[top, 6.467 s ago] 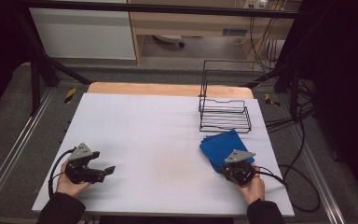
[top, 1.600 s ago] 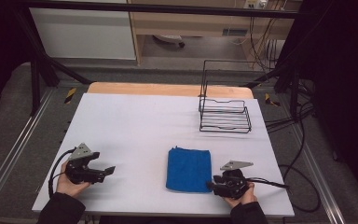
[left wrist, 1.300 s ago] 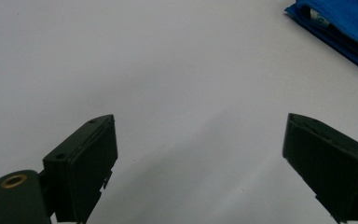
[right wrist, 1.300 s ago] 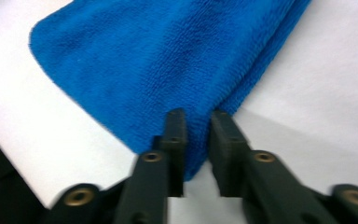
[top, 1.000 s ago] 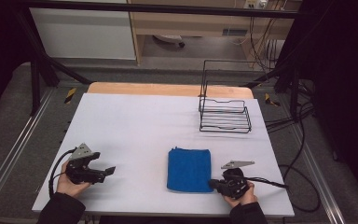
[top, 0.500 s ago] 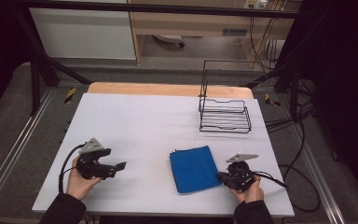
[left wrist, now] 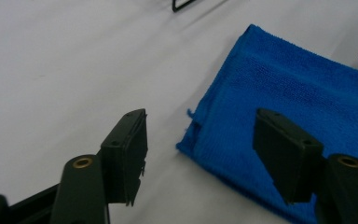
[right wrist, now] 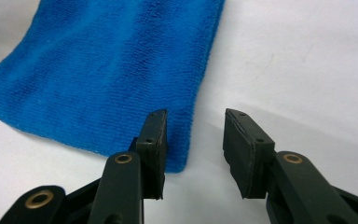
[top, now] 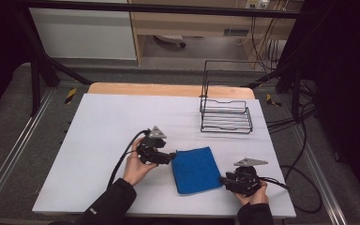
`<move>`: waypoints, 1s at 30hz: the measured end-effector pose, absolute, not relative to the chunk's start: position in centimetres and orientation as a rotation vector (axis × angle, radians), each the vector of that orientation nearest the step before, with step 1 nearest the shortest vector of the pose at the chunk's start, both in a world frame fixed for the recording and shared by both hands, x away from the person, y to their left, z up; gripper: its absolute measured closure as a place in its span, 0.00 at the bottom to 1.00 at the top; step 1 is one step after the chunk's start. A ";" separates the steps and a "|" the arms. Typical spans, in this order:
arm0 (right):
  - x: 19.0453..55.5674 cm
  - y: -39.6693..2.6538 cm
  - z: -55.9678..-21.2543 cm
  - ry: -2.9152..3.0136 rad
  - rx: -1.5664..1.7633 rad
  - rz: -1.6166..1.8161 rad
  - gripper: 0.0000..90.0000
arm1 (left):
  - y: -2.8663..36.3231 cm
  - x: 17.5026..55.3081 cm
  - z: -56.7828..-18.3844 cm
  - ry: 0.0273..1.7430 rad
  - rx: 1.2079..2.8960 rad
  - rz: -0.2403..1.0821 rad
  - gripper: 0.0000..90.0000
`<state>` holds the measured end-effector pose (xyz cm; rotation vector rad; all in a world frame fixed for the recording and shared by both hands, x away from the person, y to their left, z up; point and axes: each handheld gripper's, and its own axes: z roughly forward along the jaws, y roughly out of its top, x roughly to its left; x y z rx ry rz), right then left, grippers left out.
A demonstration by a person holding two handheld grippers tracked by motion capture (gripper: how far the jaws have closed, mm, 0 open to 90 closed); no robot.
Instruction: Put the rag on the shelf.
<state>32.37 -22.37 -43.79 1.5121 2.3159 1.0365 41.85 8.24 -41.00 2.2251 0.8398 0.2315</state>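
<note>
I see the folded blue cloth [top: 194,169] lying flat on the white table [top: 108,122], toward its near edge, between my two grippers. Left gripper [top: 168,158] — at the cloth's left edge, jaws apart and just closing, the cloth's corner between them but not pinched. Right gripper [top: 224,179] — at the cloth's near right corner, jaws just opening, gripping nothing. A wire rack [top: 226,115] stands well apart, farther back.
</note>
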 end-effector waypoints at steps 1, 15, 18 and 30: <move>32.4 -22.3 -43.9 2.317 1.513 1.038 0.68 | 7.6 42.1 -41.4 0.838 2.255 0.239 0.42; 32.2 -21.7 -44.4 2.303 1.573 1.015 0.75 | 6.7 43.2 -43.7 0.877 2.328 0.079 0.78; 32.2 -21.5 -44.5 2.310 1.605 1.034 0.87 | 6.6 42.9 -43.6 0.882 2.329 0.071 0.90; 34.3 -21.7 -42.8 2.357 1.581 1.074 0.98 | 9.1 40.0 -42.8 0.947 2.248 0.107 0.93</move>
